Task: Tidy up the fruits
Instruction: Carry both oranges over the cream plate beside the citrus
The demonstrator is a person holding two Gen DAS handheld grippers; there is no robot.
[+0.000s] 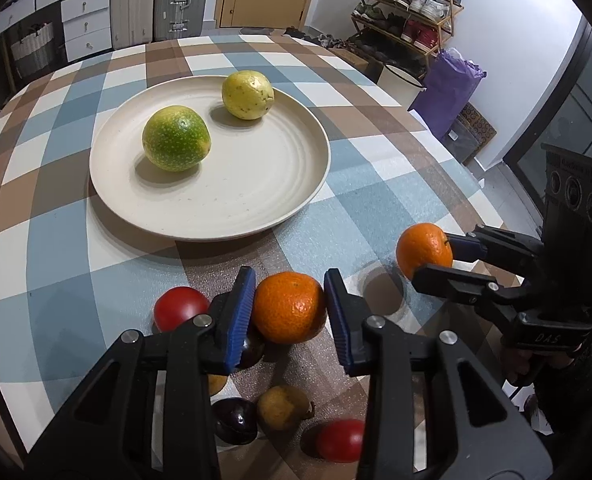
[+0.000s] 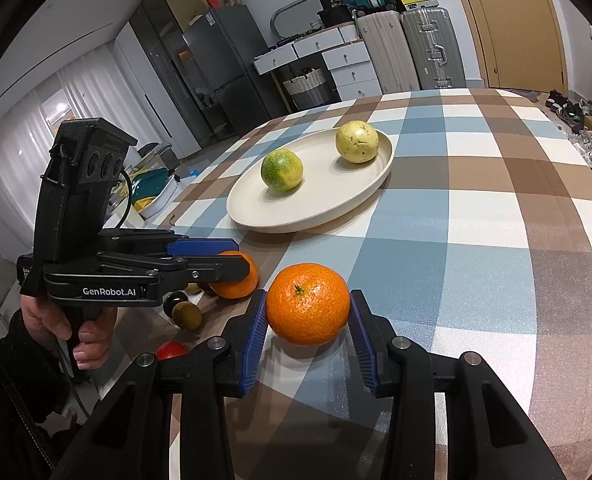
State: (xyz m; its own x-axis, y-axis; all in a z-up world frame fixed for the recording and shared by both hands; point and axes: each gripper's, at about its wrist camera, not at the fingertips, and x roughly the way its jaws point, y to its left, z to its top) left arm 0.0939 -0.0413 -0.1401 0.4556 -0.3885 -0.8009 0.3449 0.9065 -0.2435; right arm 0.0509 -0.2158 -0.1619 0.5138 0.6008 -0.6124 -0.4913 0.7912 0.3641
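The right gripper (image 2: 309,336) clasped an orange (image 2: 308,304) above the checked table (image 2: 496,240). Left of it, the left gripper (image 2: 232,258) gripped another orange (image 2: 238,286). Near the table's far edge, a plate (image 2: 316,216) carried a green fruit (image 2: 281,169) and a yellow fruit (image 2: 357,141).

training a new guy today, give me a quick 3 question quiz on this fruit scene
1. True or false: each gripper, left and right, is closed on an orange.
2. Which fruits lie on the plate?
A. a green fruit and a yellow fruit
B. two tomatoes
C. one orange
3. Fill in: the loose fruits below the left gripper, such as the red tomato and the dark plum, rest on the ____.

Key:
1. True; left orange, right orange.
2. A; green fruit, yellow fruit.
3. table
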